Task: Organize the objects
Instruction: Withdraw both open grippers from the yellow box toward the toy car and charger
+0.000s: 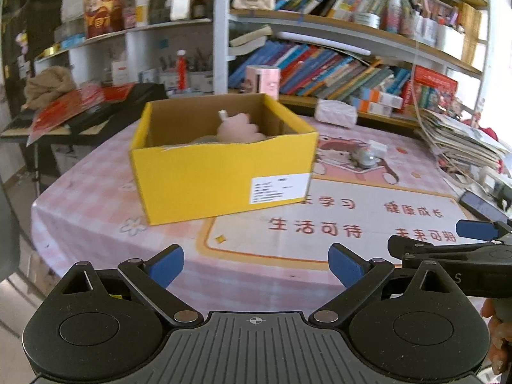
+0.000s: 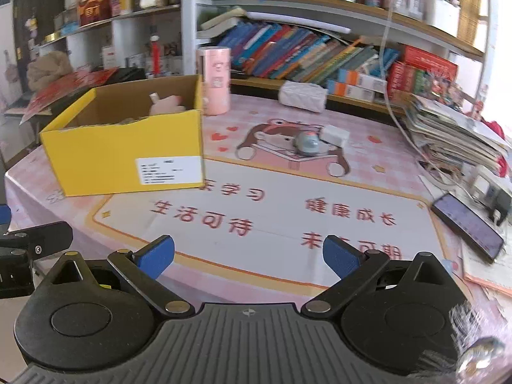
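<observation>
Two hand-held grippers hovered side by side over the near edge of a table covered by a pink checked cloth [image 2: 281, 118] printed with a cartoon figure and red Chinese characters. In the left wrist view, the left gripper [image 1: 256, 267] filled the bottom of the frame, its blue-padded fingers [image 1: 166, 267] spread wide apart with nothing between them. In the right wrist view, the right gripper [image 2: 249, 257] sat likewise at the bottom of the frame, its blue pads [image 2: 340, 257] also spread wide and holding nothing. An open yellow cardboard box [image 1: 220, 179] stood in the centre of the left view and at the left of the right view, a white label on its near face. Inside it lay a pale pink soft object [image 1: 240, 128], blurred, near the back. Right of centre in the right view, a small grey object [image 2: 307, 143] rested on the cloth, touching or just beside a small white block [image 2: 335, 136]. A pink cylindrical container [image 2: 215, 80] stood just behind the box's far right corner. A dark phone [image 2: 467, 225] lay at the right edge, and crowded bookshelves [image 2: 304, 51] filled the top of the frame.
</observation>
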### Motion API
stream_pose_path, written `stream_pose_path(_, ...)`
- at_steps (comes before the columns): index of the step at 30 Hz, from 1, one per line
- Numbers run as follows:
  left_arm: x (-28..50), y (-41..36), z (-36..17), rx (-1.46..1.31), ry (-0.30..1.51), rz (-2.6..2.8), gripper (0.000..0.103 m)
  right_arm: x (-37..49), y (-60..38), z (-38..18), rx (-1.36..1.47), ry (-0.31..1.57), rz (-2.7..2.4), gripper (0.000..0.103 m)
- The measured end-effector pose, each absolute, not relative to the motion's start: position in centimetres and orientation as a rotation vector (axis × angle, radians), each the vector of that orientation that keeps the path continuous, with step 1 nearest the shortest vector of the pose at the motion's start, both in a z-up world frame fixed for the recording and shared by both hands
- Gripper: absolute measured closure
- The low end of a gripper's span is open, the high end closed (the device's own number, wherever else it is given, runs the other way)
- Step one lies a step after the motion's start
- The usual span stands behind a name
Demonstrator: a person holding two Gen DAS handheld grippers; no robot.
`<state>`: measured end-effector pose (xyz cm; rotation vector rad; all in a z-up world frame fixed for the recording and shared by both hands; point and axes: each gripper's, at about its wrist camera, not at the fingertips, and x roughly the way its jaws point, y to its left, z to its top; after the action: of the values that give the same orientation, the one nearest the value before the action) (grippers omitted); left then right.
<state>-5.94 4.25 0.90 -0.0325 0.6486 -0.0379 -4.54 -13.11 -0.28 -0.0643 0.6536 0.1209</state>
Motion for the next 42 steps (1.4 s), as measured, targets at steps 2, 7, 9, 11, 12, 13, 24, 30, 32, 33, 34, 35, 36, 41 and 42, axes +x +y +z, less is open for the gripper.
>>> stream_pose_path(2,-5.6,3.7,0.9,-0.026,0.648,-0.058,0.005,-4.5,-13.8,-0.2,-0.056,0.651,0.099,0.003)
stream_pose_path(7,-4.4,2.1,0.8,-0.014,0.653,-0.109,0.004,-4.3,-15.5,-0.3,-0.045,0.653,0.049,0.003)
stream_pose_path(9,-3.8,1.4,0.9,-0.01,0.65,-0.127,0.004,-4.1,-16.2,-0.3,-0.041,0.654,0.031,0.003)
stream_pose_path(11,-3.3,0.7,0.9,-0.009,0.649,-0.14,0.004,-3.7,-16.9,-0.3,-0.037,0.654,0.015,0.003)
stream_pose_path(12,-2.9,0.4,0.9,-0.009,0.649,-0.145,0.004,-3.5,-17.3,-0.3,-0.036,0.655,0.01,0.003)
stream_pose_path(13,-2.5,0.0,0.9,-0.009,0.649,-0.15,0.004,-3.3,-17.6,-0.3,-0.037,0.656,0.005,0.003)
stream_pose_path(24,1.1,-3.2,1.0,-0.006,0.655,-0.163,0.004,0.8,-20.6,-0.1,-0.046,0.668,0.01,0.003)
stream_pose_path(30,3.3,-4.7,0.9,-0.011,0.666,-0.148,0.004,3.2,-21.9,0.0,-0.059,0.677,0.033,0.003)
stream_pose_path(32,4.0,-5.2,0.8,-0.014,0.668,-0.144,0.004,4.1,-22.3,0.0,-0.06,0.679,0.04,0.003)
stream_pose_path(33,4.4,-5.5,0.8,-0.017,0.669,-0.143,0.004,4.6,-22.5,0.1,-0.062,0.679,0.044,0.003)
stream_pose_path(34,4.8,-5.8,0.8,-0.02,0.669,-0.142,0.004,5.0,-22.8,0.1,-0.064,0.679,0.051,0.003)
stream_pose_path(35,5.1,-6.0,0.8,-0.022,0.669,-0.14,0.003,5.4,-23.0,0.2,-0.067,0.678,0.056,0.003)
stream_pose_path(36,5.4,-6.2,0.8,-0.023,0.669,-0.139,0.003,5.9,-23.2,0.2,-0.07,0.677,0.062,0.003)
stream_pose_path(41,7.3,-7.8,0.5,-0.022,0.673,-0.13,0.002,7.9,-24.4,0.1,-0.08,0.679,0.083,0.003)
stream_pose_path(42,7.6,-8.1,0.4,-0.021,0.675,-0.128,0.002,8.4,-24.7,0.0,-0.08,0.681,0.084,0.003)
